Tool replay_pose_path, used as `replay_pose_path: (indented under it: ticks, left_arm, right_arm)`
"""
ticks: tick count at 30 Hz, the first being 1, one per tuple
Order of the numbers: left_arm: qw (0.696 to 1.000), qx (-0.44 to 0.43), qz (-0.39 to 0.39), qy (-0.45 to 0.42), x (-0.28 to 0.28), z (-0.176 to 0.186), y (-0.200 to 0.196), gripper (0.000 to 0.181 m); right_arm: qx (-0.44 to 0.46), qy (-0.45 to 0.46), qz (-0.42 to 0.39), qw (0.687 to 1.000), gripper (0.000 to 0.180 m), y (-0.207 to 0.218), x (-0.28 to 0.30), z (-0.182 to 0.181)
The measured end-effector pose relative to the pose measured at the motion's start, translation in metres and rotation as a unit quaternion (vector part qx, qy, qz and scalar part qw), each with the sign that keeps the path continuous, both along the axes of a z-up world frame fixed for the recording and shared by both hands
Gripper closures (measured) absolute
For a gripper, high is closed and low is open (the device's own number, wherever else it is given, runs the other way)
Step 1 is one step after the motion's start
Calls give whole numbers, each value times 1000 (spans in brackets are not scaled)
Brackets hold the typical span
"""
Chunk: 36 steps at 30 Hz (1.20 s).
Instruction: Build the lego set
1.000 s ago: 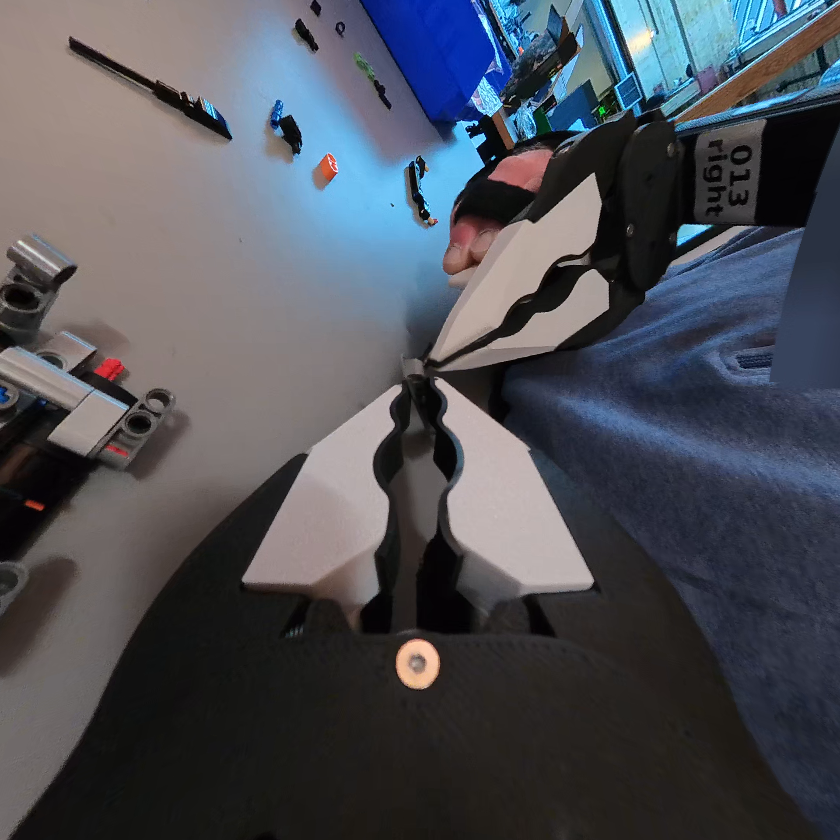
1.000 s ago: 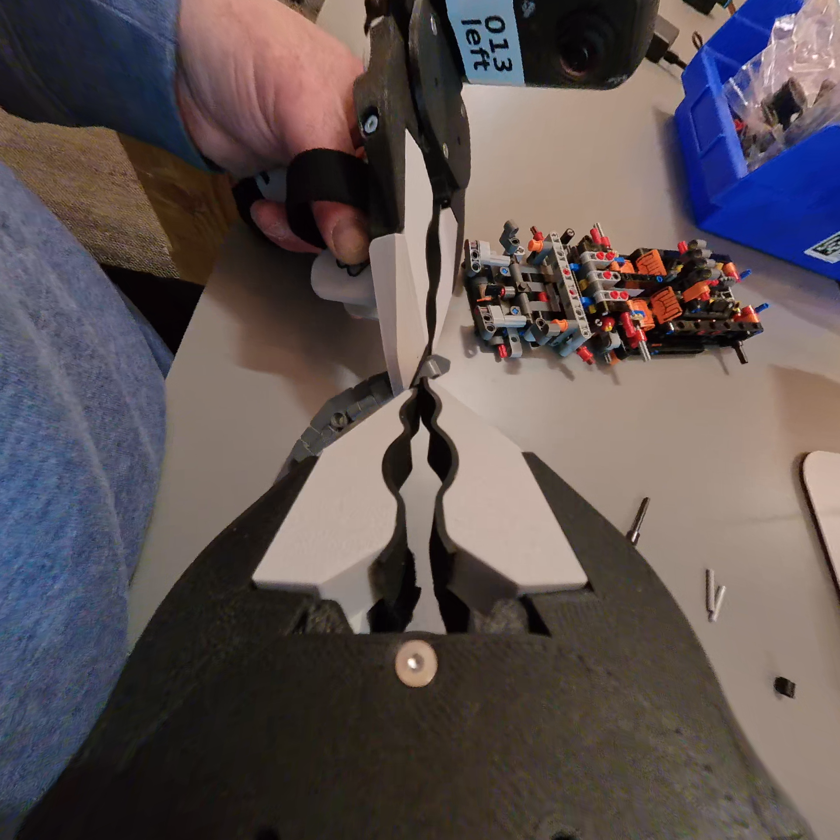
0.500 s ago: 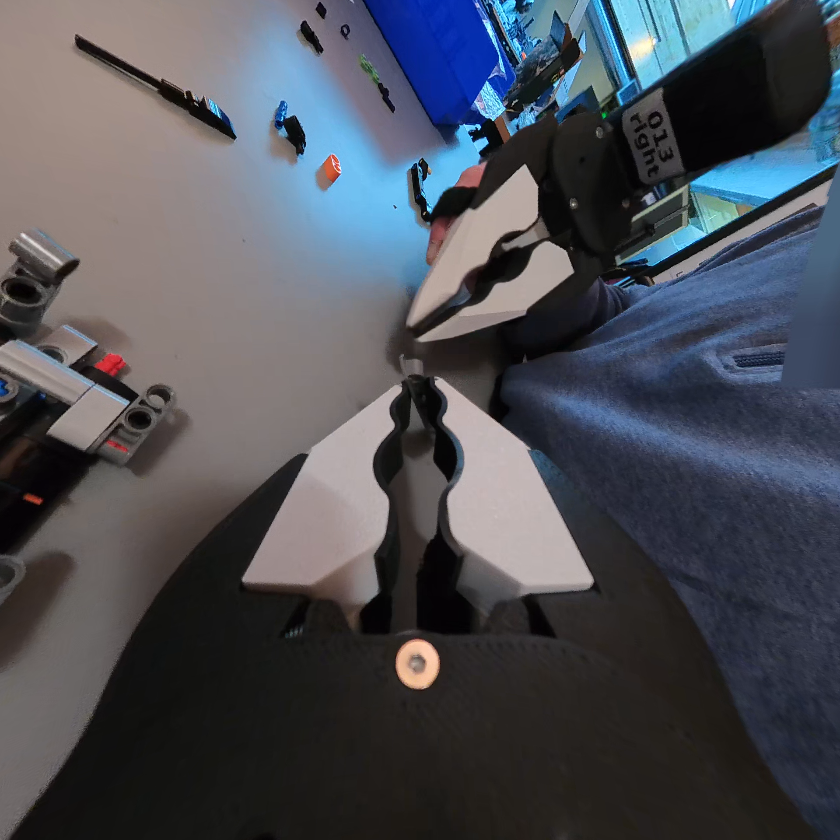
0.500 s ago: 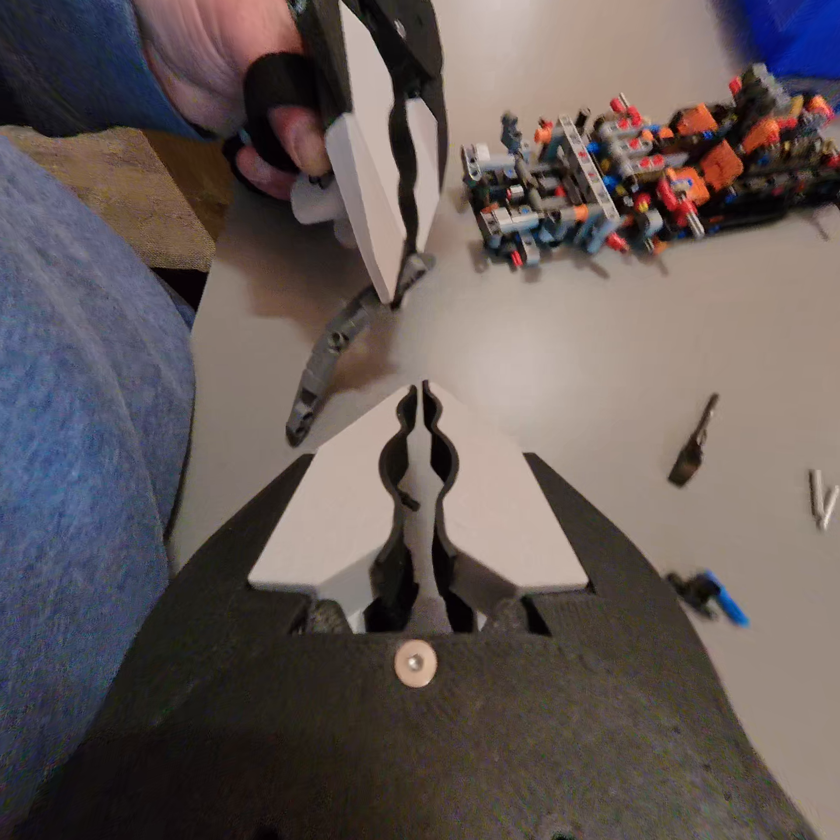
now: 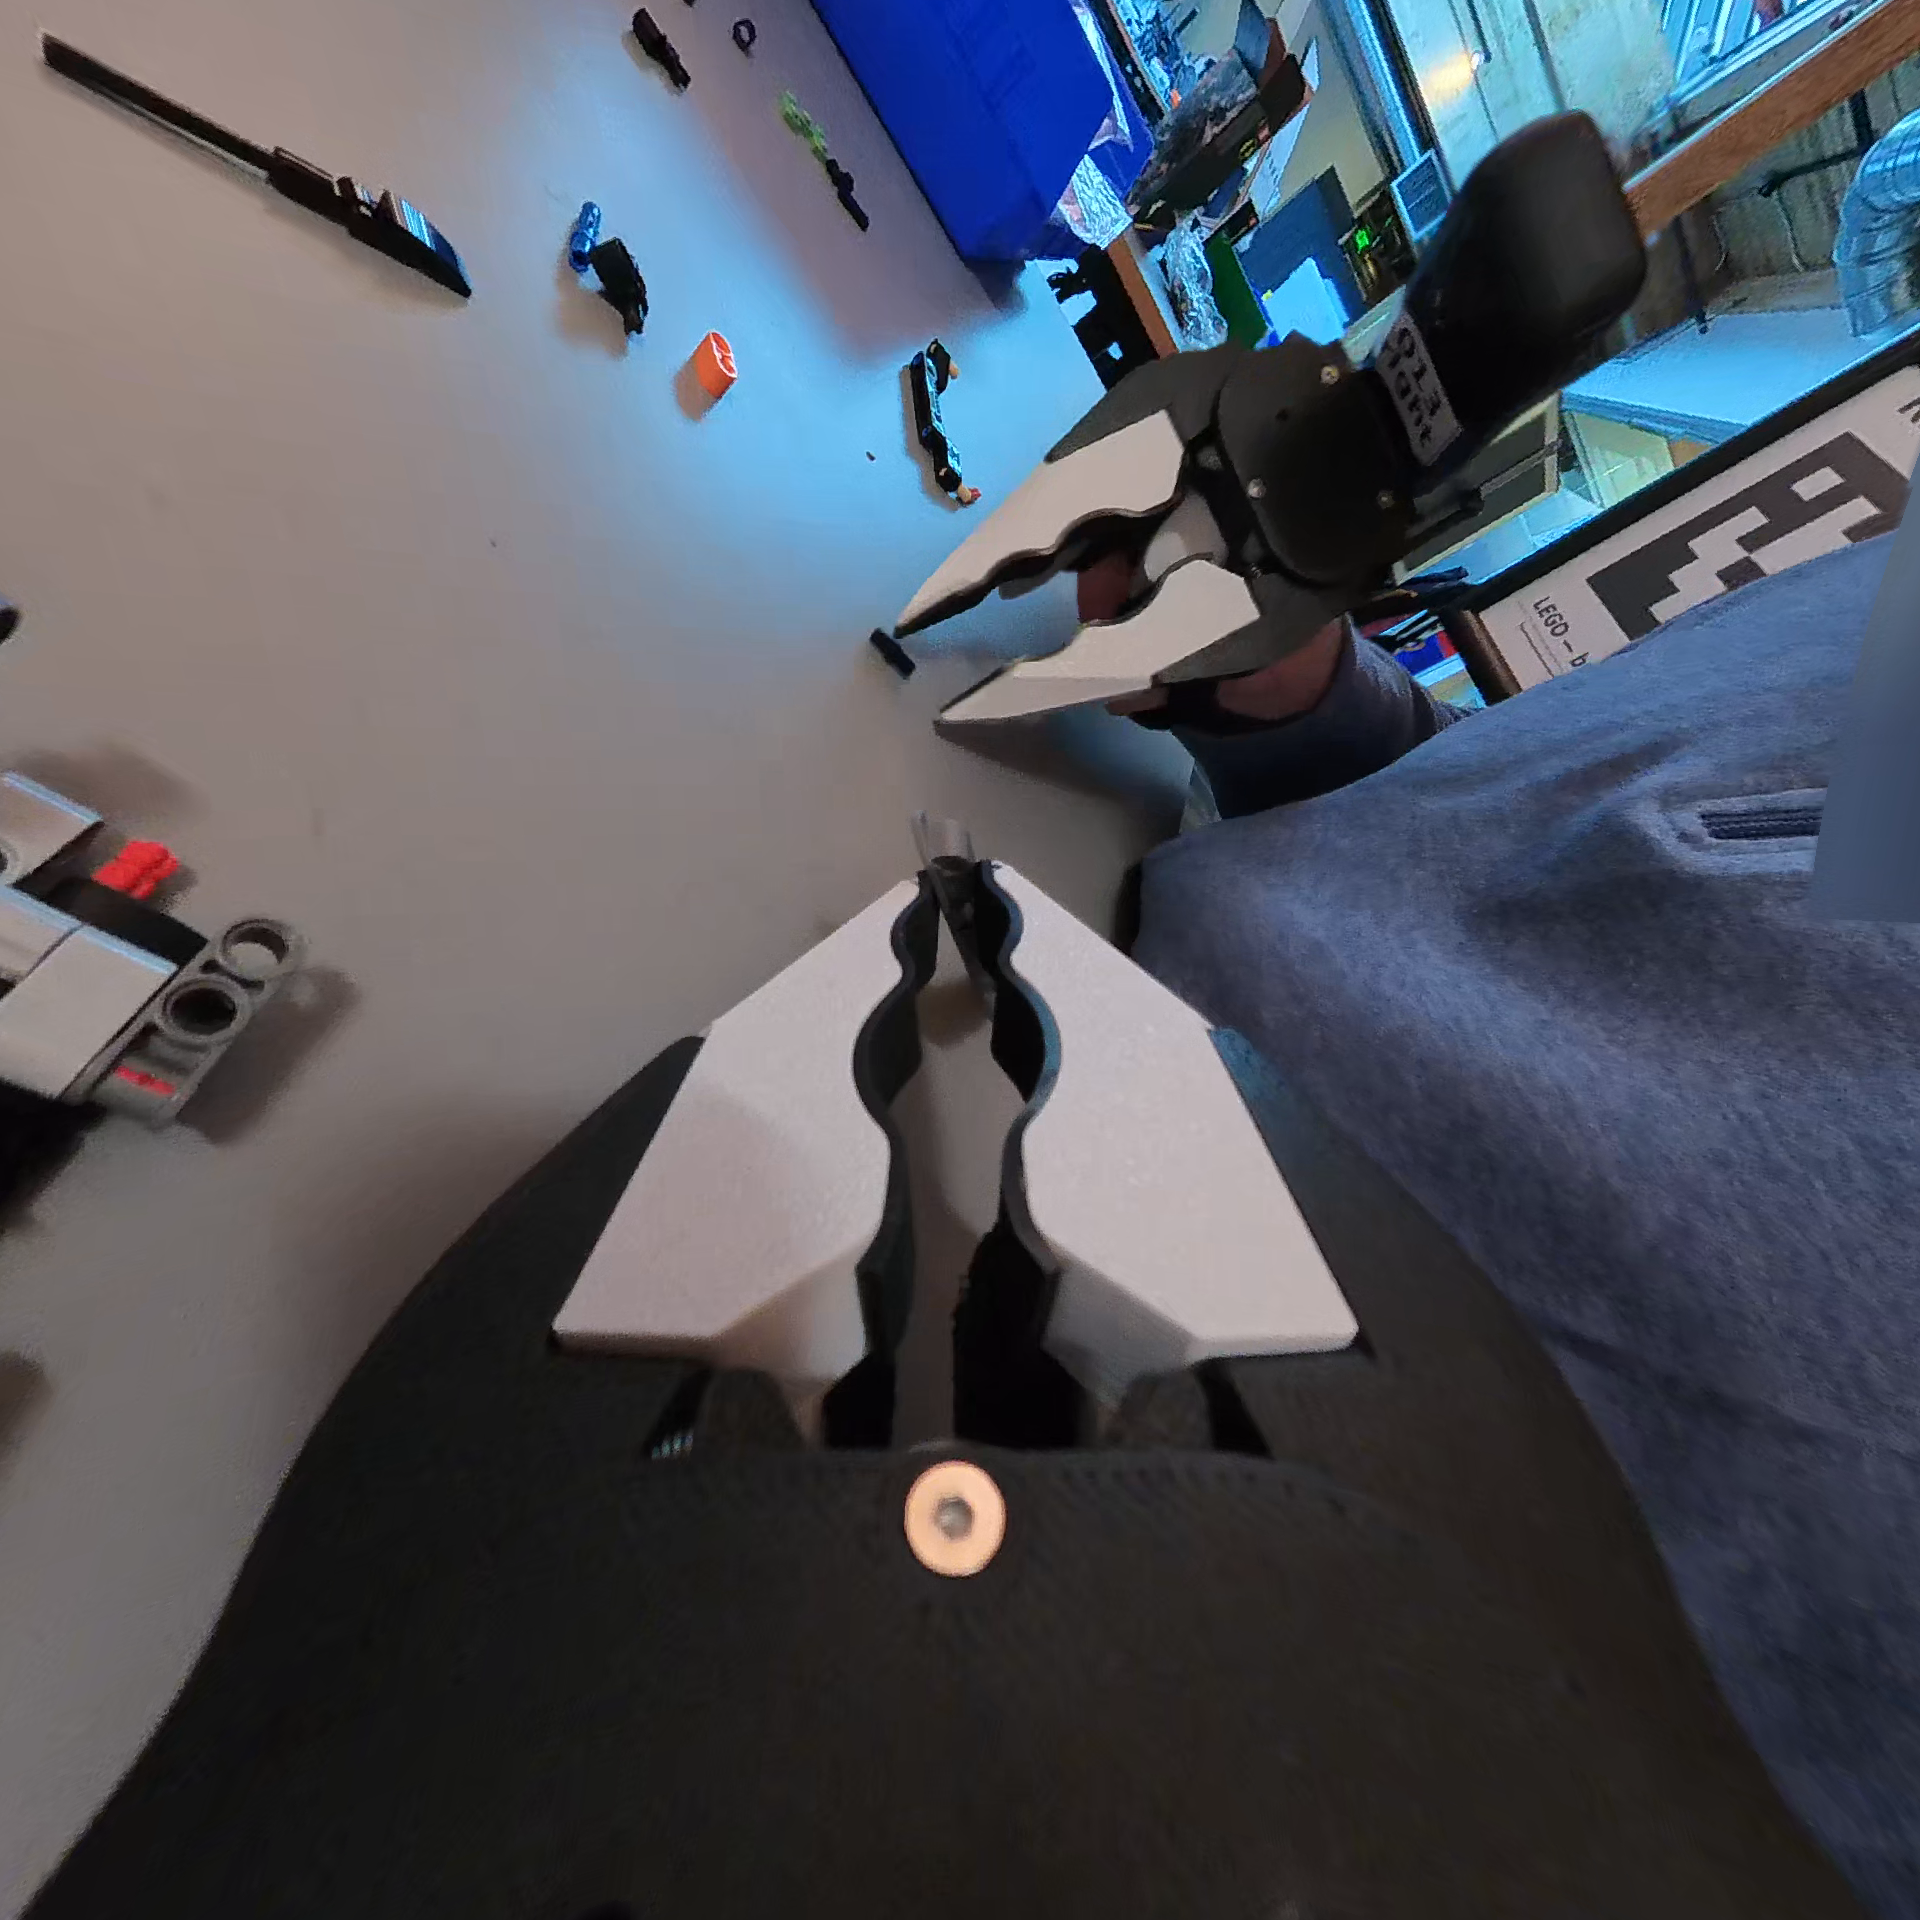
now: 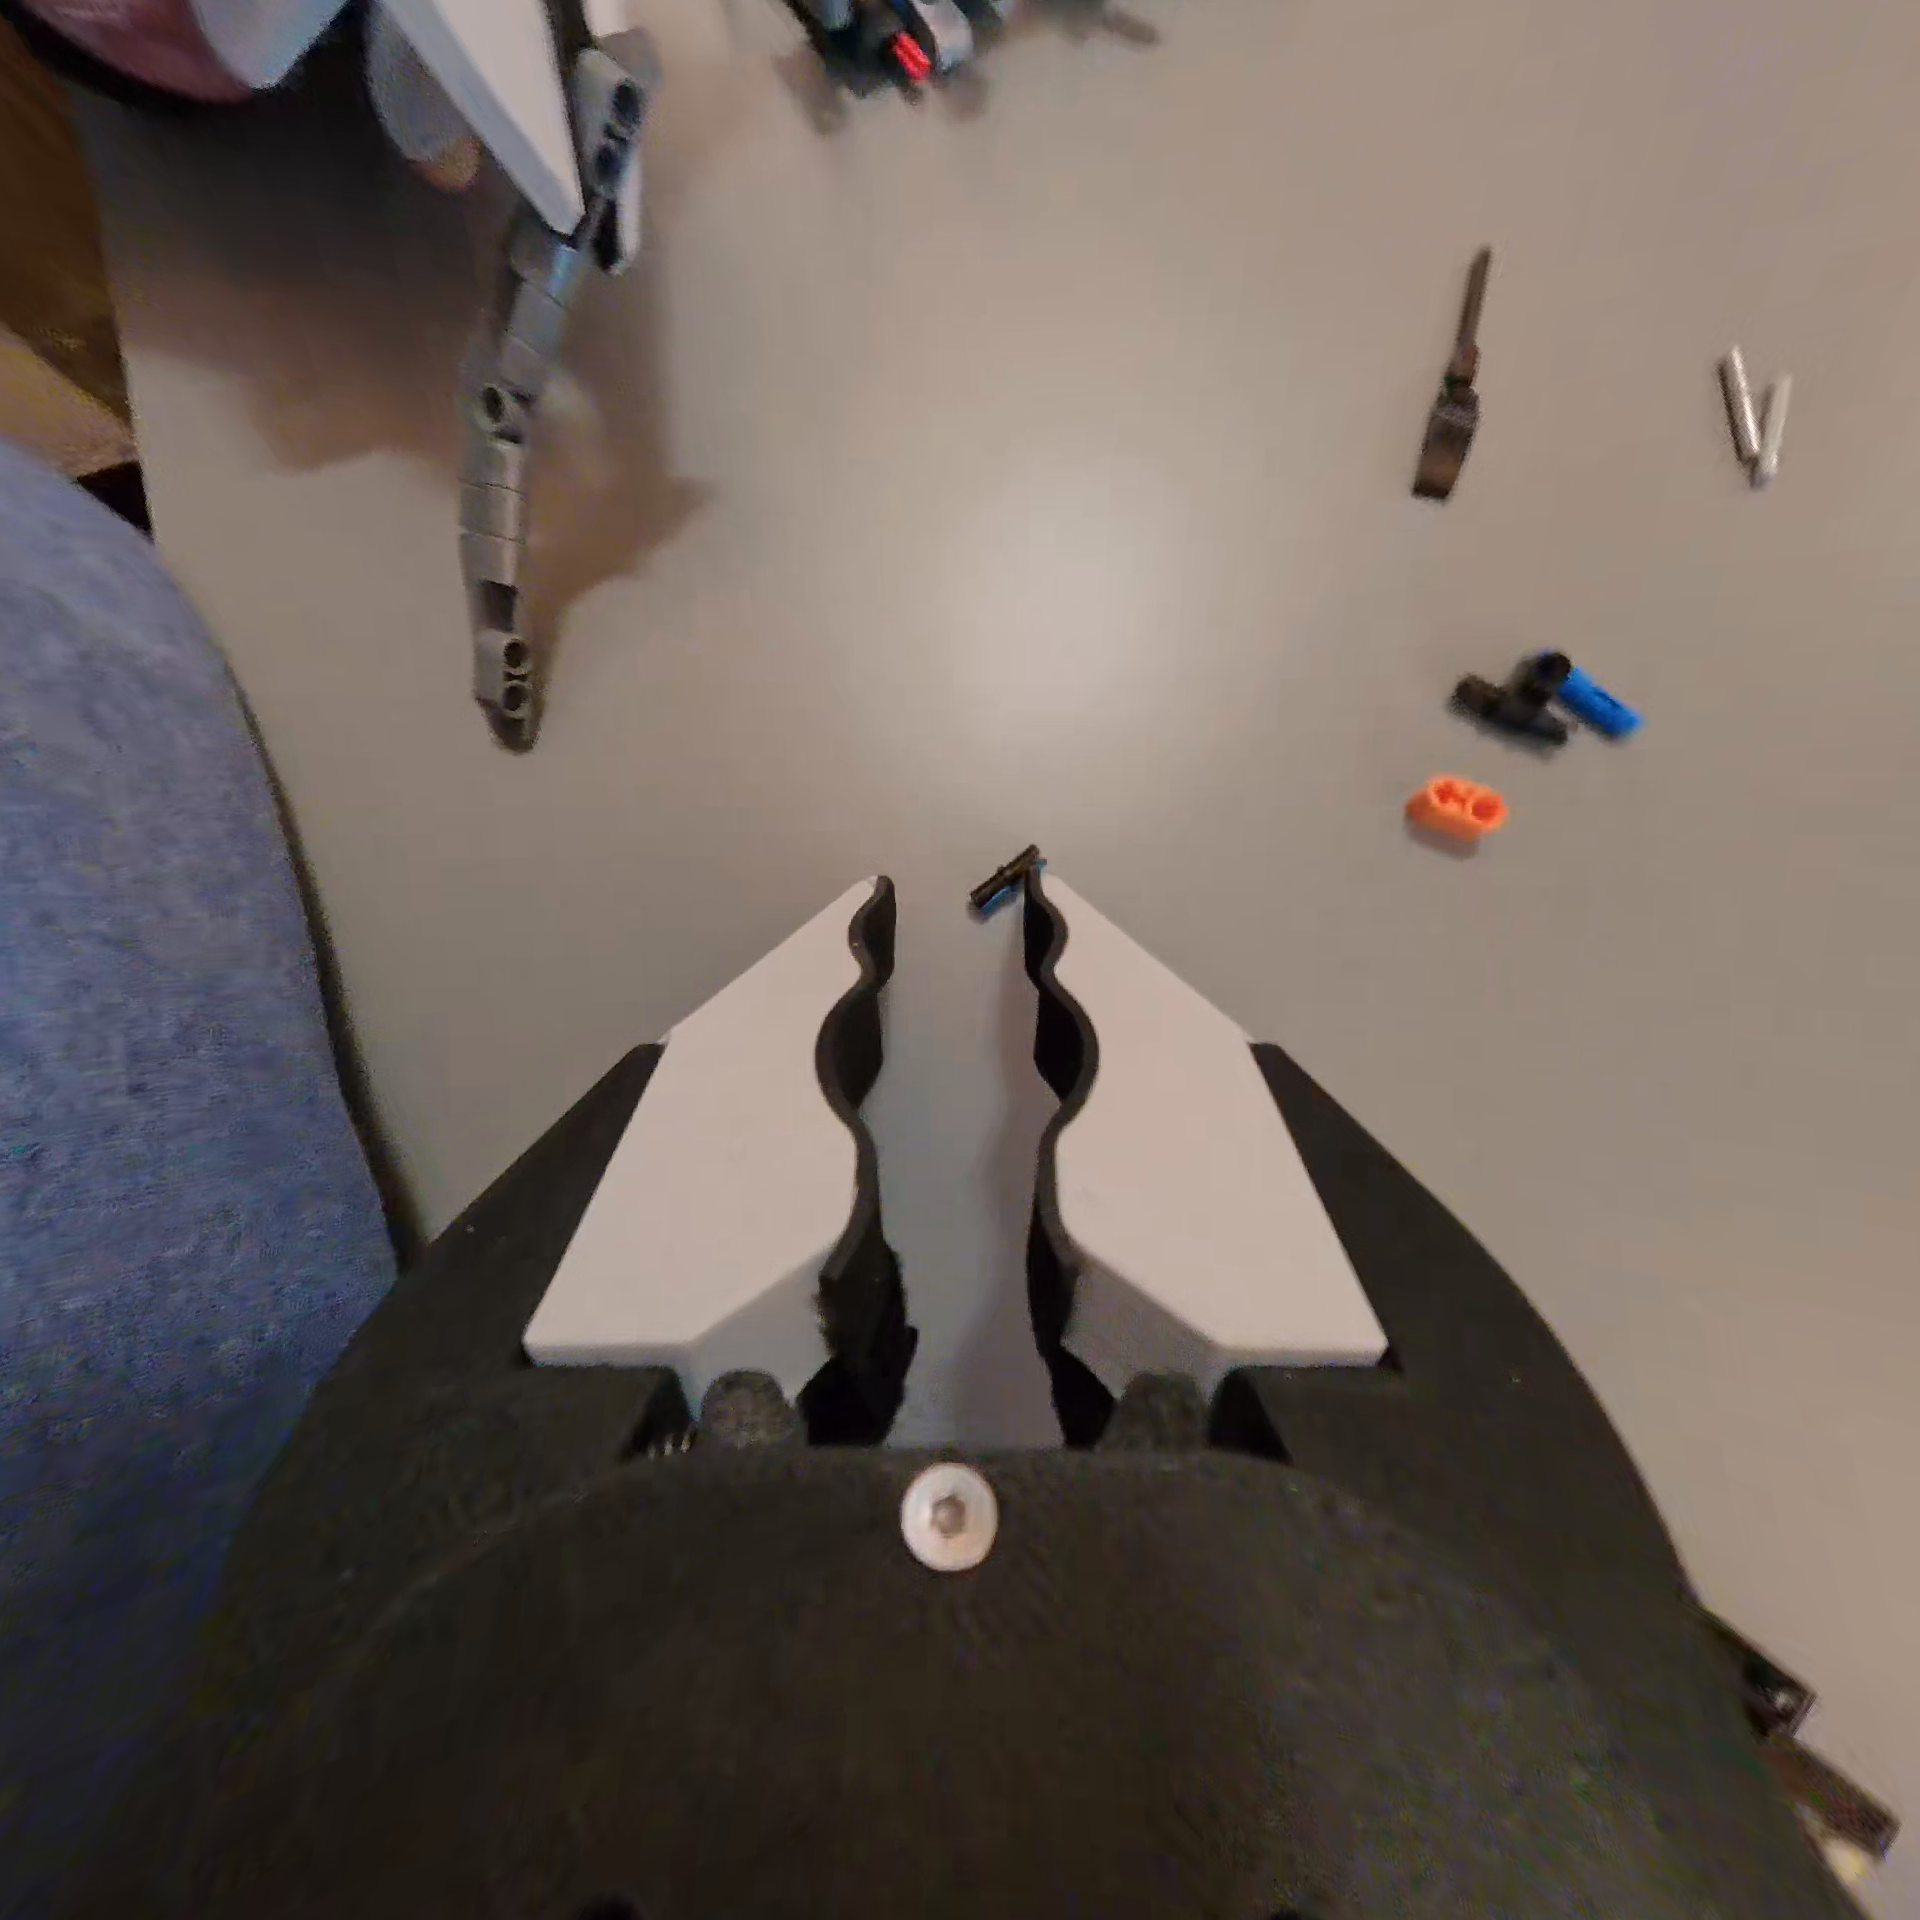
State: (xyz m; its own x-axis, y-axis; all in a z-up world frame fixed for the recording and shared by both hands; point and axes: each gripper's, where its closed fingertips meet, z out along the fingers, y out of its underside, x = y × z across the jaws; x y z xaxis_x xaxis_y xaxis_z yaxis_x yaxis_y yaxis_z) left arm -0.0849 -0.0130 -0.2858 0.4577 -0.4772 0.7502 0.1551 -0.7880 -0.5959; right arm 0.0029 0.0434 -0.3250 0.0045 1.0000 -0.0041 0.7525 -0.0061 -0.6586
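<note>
My left gripper (image 5: 954, 875) is shut on the end of a long curved grey beam (image 5: 940, 836). In the right wrist view the beam (image 6: 504, 488) hangs from the left gripper (image 6: 582, 223) down to the table edge. My right gripper (image 6: 961, 894) is open and empty, low over the table. A small black pin (image 6: 1003, 878) lies between its tips, against the right fingertip (image 6: 1044, 904). The left wrist view shows the right gripper (image 5: 925, 673) open beside that pin (image 5: 891, 652). The built lego chassis (image 5: 156, 997) lies at the left.
Loose parts lie on the grey table: an orange piece (image 6: 1455, 810), a black-and-blue connector (image 6: 1548, 701), a dark axle part (image 6: 1449, 416), two grey pins (image 6: 1756, 426). A blue bin (image 5: 966, 114) stands at the back. A person's blue clothing (image 5: 1558, 1143) borders the table edge. Tip to tip, the grippers are about 12 centimetres apart. The orange piece (image 6: 1455, 810) is about 8 centimetres from my right fingertips.
My right gripper let go at the grey beam, moved away across the table to the black pin and opened. My left gripper kept its hold on the beam.
</note>
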Motion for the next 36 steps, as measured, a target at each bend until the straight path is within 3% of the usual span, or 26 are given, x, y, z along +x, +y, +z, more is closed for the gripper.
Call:
replay_pose_path:
  ticks: [4, 6, 12, 15, 23, 36]
  left_arm:
    - [1000, 1, -4, -1, 3, 0, 1, 176]
    - [1000, 1, -5, 0, 5, 0, 1, 176]
    - [1000, 1, -7, -3, 6, 1, 1, 176]
    - [1000, 1, -8, -3, 7, 1, 1, 176]
    - [1000, -2, -14, -5, 11, 1, 3, 176]
    - [999, -2, -39, -7, 28, 1, 10, 176]
  right_arm:
    - [-13, -2, -41, 999, 162, 6, -1, -5]
    - [-11, 0, -47, 999, 177, 9, -2, -5]
    - [-8, 17, -25, 1000, 176, 7, -3, -4]
    - [-17, 17, -8, 1000, 162, 2, -1, -4]
    - [-14, 19, 20, 1000, 176, 1, 1, -5]
    - [-19, 63, 55, 996, 178, -6, -8, 8]
